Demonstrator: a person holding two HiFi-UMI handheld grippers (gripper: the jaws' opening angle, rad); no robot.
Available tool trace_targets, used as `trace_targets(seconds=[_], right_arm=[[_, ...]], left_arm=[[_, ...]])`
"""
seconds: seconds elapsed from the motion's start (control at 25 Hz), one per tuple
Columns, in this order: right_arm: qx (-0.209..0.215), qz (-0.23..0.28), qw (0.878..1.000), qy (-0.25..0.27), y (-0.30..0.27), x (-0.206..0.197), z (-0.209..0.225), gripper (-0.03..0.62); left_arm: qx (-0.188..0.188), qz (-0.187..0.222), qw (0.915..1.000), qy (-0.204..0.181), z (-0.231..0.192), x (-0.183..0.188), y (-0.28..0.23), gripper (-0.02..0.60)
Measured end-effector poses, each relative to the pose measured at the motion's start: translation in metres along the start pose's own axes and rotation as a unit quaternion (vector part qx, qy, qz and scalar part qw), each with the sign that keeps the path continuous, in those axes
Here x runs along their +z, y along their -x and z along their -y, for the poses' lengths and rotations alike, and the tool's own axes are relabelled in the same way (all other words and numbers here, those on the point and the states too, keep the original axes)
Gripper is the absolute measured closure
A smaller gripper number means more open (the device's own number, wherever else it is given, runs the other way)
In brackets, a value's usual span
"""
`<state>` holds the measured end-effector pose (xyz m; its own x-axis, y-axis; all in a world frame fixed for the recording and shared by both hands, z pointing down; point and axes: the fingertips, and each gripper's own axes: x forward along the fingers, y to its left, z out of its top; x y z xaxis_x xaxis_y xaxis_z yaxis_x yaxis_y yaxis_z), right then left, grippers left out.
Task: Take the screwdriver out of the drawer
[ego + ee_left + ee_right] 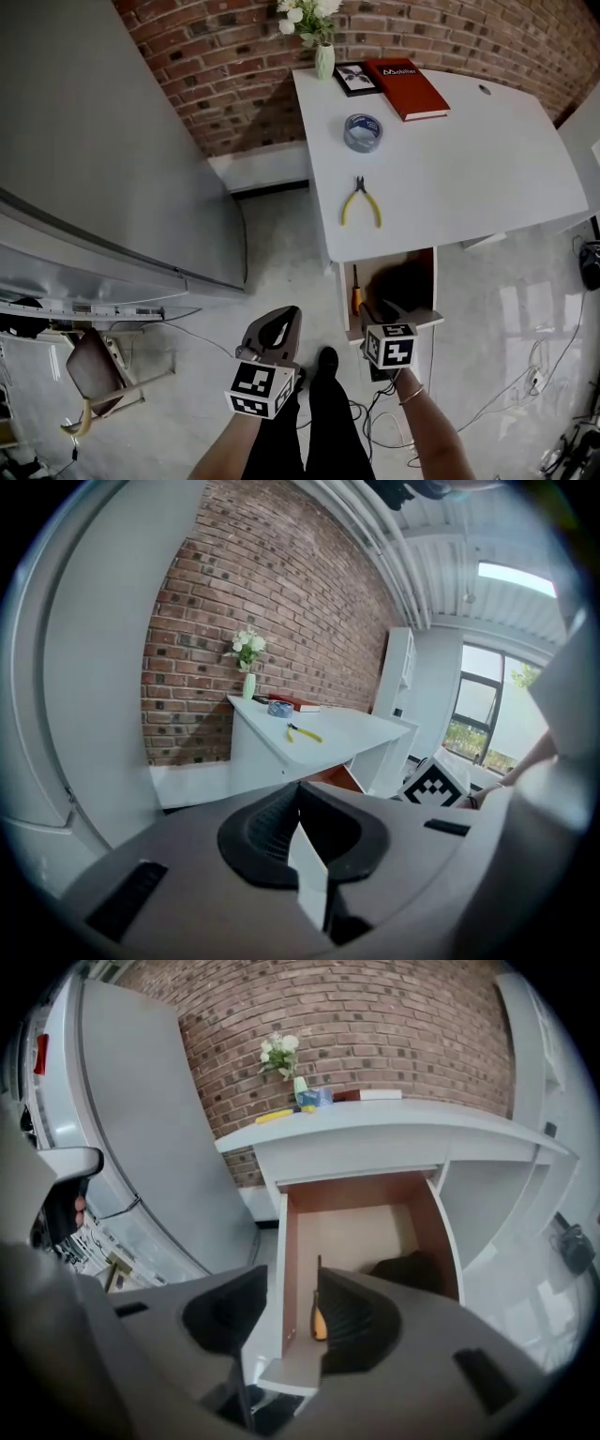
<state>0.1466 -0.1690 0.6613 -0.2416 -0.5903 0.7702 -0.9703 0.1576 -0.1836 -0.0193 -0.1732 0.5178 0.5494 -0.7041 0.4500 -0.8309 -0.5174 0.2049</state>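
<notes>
The white desk's drawer (344, 302) stands pulled out, with a brown inside. The screwdriver (355, 291), orange-handled, lies along the drawer's left wall. My right gripper (380, 312) hovers open over the drawer's front edge. In the right gripper view the jaws of that gripper (291, 1314) straddle the drawer's left wall (285, 1269); the screwdriver (318, 1314) shows beside the right jaw, untouched. My left gripper (275, 330) hangs shut over the floor, left of the drawer, holding nothing. In the left gripper view its pads (302, 829) meet.
A dark object (405, 281) fills the drawer's right side. On the desk top (487, 169) lie yellow pliers (360, 202), a tape roll (362, 131), a red book (408, 87), a picture frame (355, 78) and a flower vase (323, 58). A grey cabinet (103, 141) stands left. Cables (394, 422) trail on the floor.
</notes>
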Motion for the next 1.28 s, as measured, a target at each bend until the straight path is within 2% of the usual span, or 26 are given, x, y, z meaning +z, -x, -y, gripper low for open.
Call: trace_targets(seconds=[0.32, 0.56, 0.76, 0.92, 1.28], right_arm=[[-0.002, -0.053, 0.998, 0.016, -0.054, -0.023, 0.018, 0.434], [0.006, -0.083, 0.996, 0.028, -0.088, -0.037, 0.021, 0.434], [0.009, -0.107, 0.994, 0.029, -0.111, -0.047, 0.028, 0.435], [0.004, -0.126, 0.992, 0.016, -0.127, -0.056, 0.037, 0.436], [0.0, -0.156, 0.987, 0.032, -0.15, -0.074, 0.046, 0.436]], left_arm=[[0.038, -0.009, 0.9988, 0.028, -0.024, -0.022, -0.009, 0.586], [0.044, -0.022, 0.998, 0.04, -0.037, -0.042, -0.022, 0.586], [0.057, -0.026, 0.9958, 0.066, -0.049, -0.053, -0.04, 0.586], [0.062, -0.027, 0.9956, 0.065, -0.053, -0.057, -0.05, 0.586], [0.074, -0.031, 0.994, 0.074, -0.061, -0.067, -0.062, 0.586]])
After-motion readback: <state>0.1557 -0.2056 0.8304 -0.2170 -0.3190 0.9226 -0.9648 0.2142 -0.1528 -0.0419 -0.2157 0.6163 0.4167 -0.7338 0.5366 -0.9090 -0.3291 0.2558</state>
